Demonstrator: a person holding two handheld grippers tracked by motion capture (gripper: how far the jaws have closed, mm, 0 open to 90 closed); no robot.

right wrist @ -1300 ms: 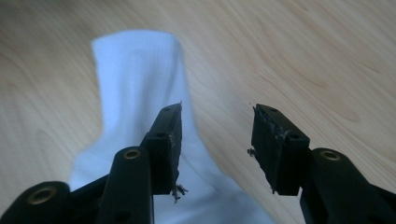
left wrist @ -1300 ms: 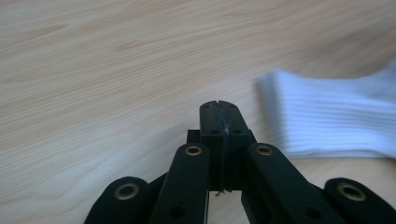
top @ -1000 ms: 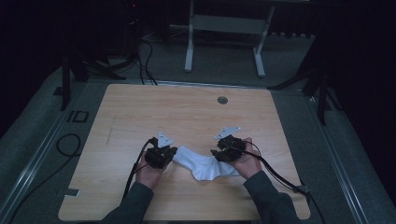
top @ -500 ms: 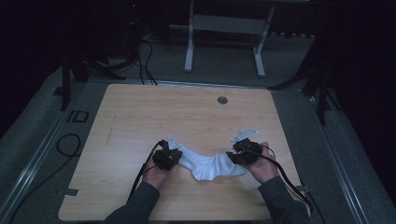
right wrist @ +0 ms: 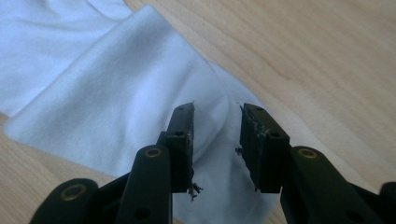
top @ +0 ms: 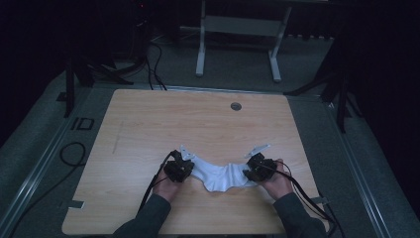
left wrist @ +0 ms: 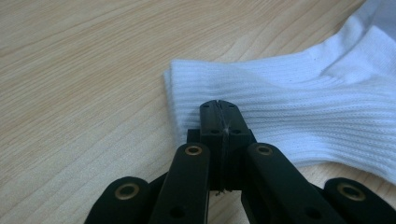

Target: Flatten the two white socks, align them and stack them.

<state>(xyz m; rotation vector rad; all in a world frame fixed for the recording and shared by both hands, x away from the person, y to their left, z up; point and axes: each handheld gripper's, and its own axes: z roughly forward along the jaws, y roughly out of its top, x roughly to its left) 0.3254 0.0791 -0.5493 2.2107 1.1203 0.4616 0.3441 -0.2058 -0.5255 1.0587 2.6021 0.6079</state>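
A white sock (top: 218, 176) lies stretched sideways on the wooden table (top: 198, 119) near its front edge. My left gripper (top: 187, 168) is at the sock's left end. In the left gripper view its jaws (left wrist: 219, 109) are pressed together on the edge of the ribbed cuff (left wrist: 303, 107). My right gripper (top: 249, 172) is at the sock's right end. In the right gripper view it (right wrist: 217, 116) stands open over the smooth toe part of the sock (right wrist: 116, 93), with the cloth lying flat below the gap.
A round grommet hole (top: 236, 106) sits near the table's far edge. Cables (top: 74, 153) loop on the grey floor at the left. A metal stand (top: 237, 39) is behind the table. Each gripper's cable trails back past the person's sleeves.
The right gripper moved rightward, and the sock went from bunched to spread out between the two grippers. The left gripper shifted slightly right.
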